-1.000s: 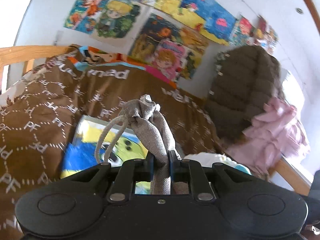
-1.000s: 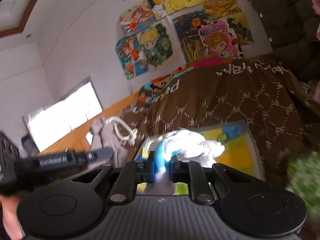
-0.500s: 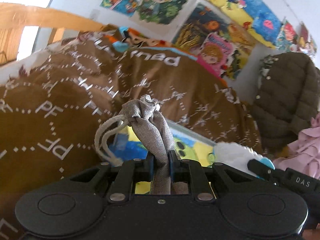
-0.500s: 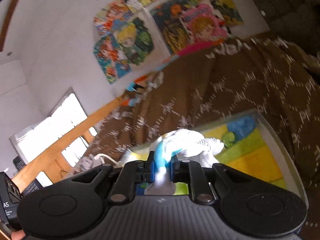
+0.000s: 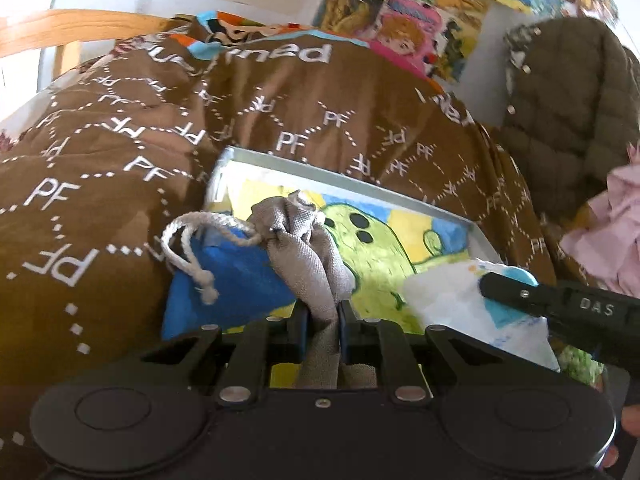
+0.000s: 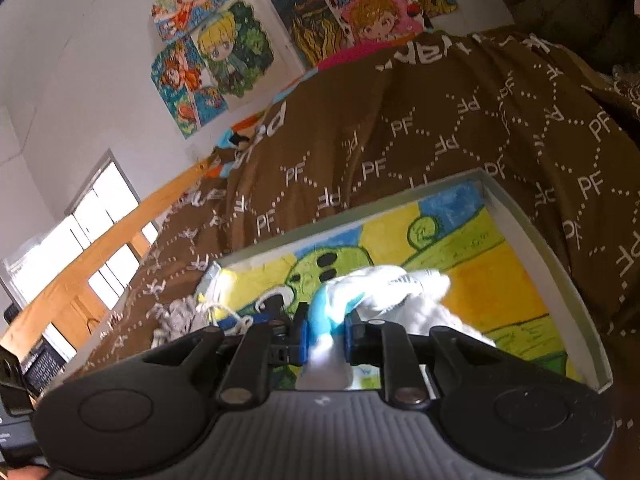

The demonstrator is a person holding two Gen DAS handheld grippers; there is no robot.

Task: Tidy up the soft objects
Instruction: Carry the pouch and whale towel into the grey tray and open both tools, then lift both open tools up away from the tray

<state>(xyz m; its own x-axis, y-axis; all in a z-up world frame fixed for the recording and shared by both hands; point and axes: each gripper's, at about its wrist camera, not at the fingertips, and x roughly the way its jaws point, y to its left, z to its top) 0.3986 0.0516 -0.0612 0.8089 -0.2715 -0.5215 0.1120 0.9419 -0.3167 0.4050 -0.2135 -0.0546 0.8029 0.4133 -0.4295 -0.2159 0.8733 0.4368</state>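
Observation:
My left gripper (image 5: 323, 312) is shut on a grey drawstring bag (image 5: 304, 240) with a white cord (image 5: 188, 248), held over the left part of a shallow tray (image 5: 344, 182) lined with a green, yellow and blue drawing. My right gripper (image 6: 323, 328) is shut on a white and blue sock (image 6: 372, 284), held over the same tray (image 6: 520, 224). The sock (image 5: 460, 292) and the right gripper's finger (image 5: 560, 300) show at the right of the left wrist view. The grey bag (image 6: 180, 316) shows at the tray's left in the right wrist view.
The tray lies on a brown quilt printed with white "PF" marks (image 5: 120, 152). A dark padded jacket (image 5: 568, 92) and pink cloth (image 5: 612, 232) hang at the right. A wooden bed rail (image 6: 100, 252) and posters (image 6: 224, 48) on the wall lie behind.
Both grippers have come lower and closer to the tray, each still holding its item. The bag and the sock now hang over the tray's inside.

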